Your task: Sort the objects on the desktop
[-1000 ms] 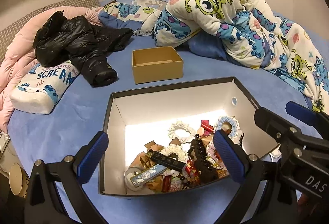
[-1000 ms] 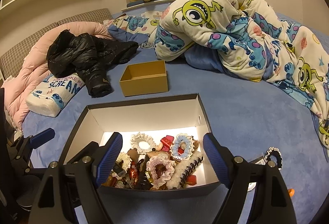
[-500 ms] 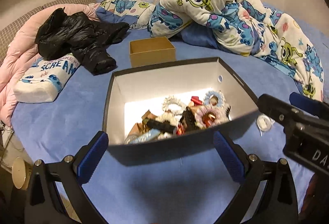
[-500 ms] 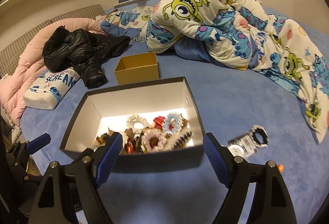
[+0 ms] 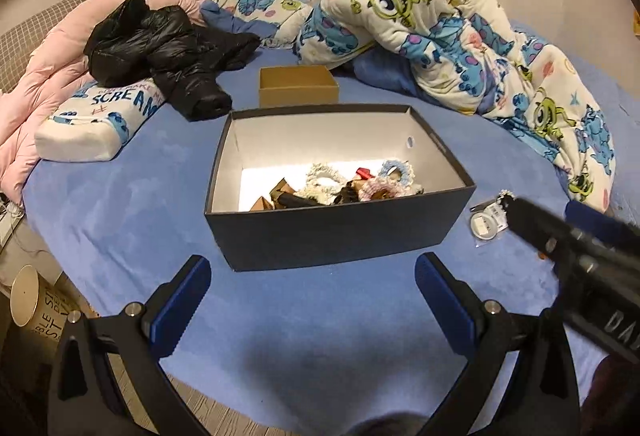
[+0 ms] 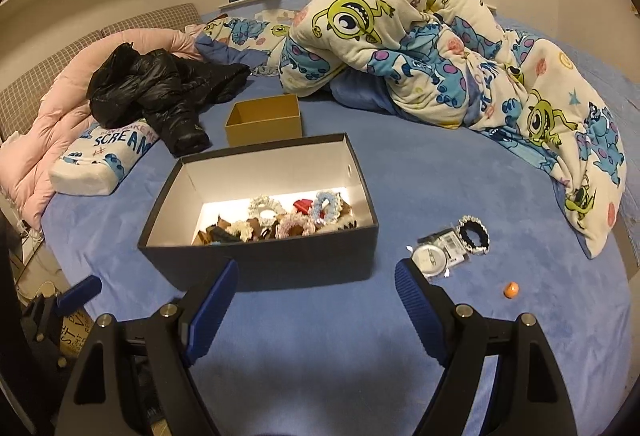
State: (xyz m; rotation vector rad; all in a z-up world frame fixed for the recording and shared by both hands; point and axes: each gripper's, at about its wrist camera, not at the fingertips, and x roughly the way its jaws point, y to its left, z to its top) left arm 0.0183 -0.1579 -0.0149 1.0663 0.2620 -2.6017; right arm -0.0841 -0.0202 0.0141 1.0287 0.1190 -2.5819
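Observation:
A dark open box [image 5: 332, 232] [image 6: 256, 256] stands on the blue bed cover, holding several scrunchies and small trinkets [image 5: 344, 184] [image 6: 280, 220]. Right of it lie a round tin in clear wrapping [image 6: 430, 258] [image 5: 486, 224], a black scrunchie [image 6: 474, 236] and a small orange bead [image 6: 511, 290]. My left gripper [image 5: 312, 296] hangs open and empty in front of the box. My right gripper [image 6: 316, 300] is open and empty too, near the box's front right corner. A small brown cardboard box [image 5: 298, 86] [image 6: 264, 120] stands empty behind the dark one.
A black jacket [image 5: 160, 48], a printed pillow [image 5: 96, 120] and a pink quilt [image 5: 36, 76] lie at the left. A cartoon-print duvet [image 6: 460, 48] is heaped at the back right. The bed's edge and wooden floor [image 5: 224, 408] show below, with a round box [image 5: 36, 308] at lower left.
Both grippers have drawn back from over the dark box, which now sits farther off. The tin, black scrunchie and orange bead have come into view at the right.

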